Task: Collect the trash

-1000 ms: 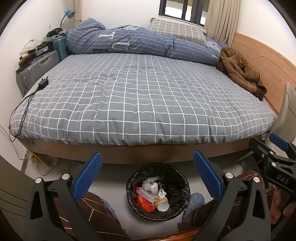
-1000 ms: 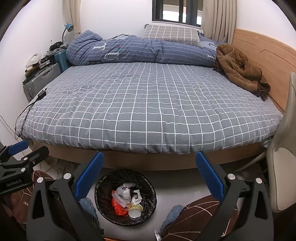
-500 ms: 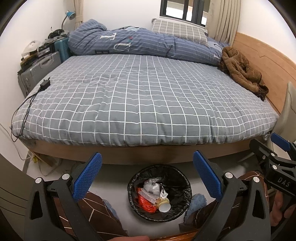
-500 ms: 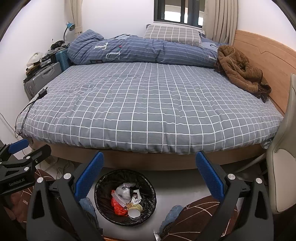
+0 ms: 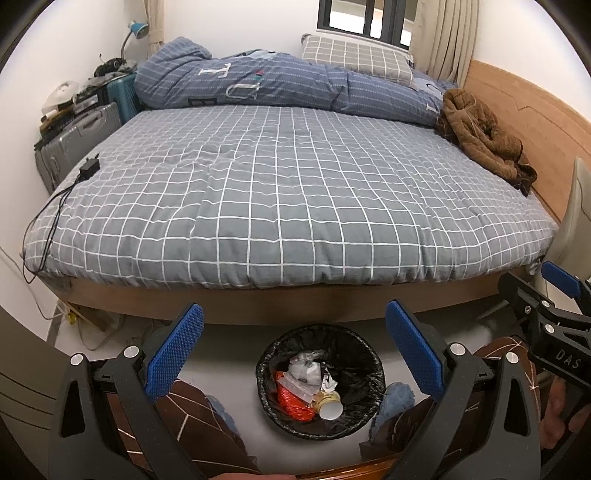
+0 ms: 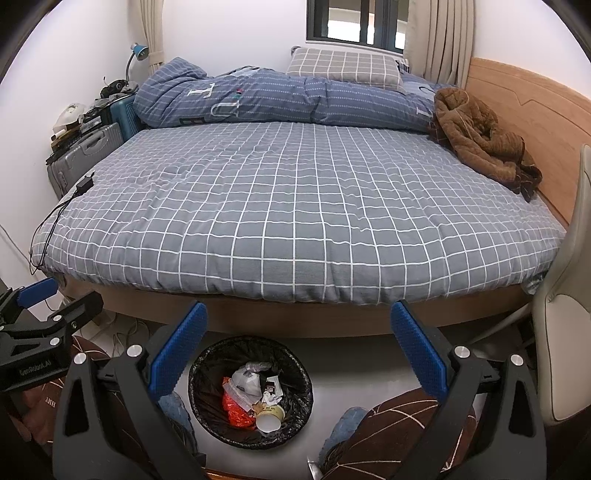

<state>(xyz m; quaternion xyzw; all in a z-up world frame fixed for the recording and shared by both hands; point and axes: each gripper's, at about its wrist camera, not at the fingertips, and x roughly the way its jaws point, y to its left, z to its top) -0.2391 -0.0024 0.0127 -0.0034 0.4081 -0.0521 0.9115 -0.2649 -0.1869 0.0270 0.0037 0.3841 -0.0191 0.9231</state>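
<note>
Hovering over the bin, both grippers spread wide and empty

Left gripper (image 5: 293, 347): fingers wide apart, nothing between the pads. Right gripper (image 6: 299, 347): same, wide apart, holding nothing.

Trash bin (image 5: 320, 380), black liner, sits on the floor below and just ahead of the left gripper, centred between its fingers. From the right gripper the trash bin (image 6: 251, 391) sits below and toward its left finger. Nothing stands between either gripper and the bin mouth.

In the bin: 1 paper cup (image 5: 330, 408) on its side, 1 red wrapper (image 5: 291, 400), 1 clear plastic bag (image 5: 304, 371), plus small scraps I can't identify.

Ahead of both grippers: 1 bed (image 5: 280, 192) with grey checked cover, its wooden edge just beyond the bin. On the bed: 1 blue duvet (image 5: 280, 83) bunched at the far side, 1 checked pillow (image 5: 356, 57), 1 brown jacket (image 5: 484, 138) far right, 1 black charger (image 5: 89, 169) with cable far left. Beyond the bed's left side: 2 suitcases, grey (image 5: 77, 144) and teal (image 5: 123, 96), and 1 blue lamp (image 5: 137, 29).

View differences: left wrist view shows the right gripper at its right edge; right wrist view shows the left gripper at its left edge. Beige chair (image 6: 569, 332) is much fuller in the right view, just right of that gripper.
</note>
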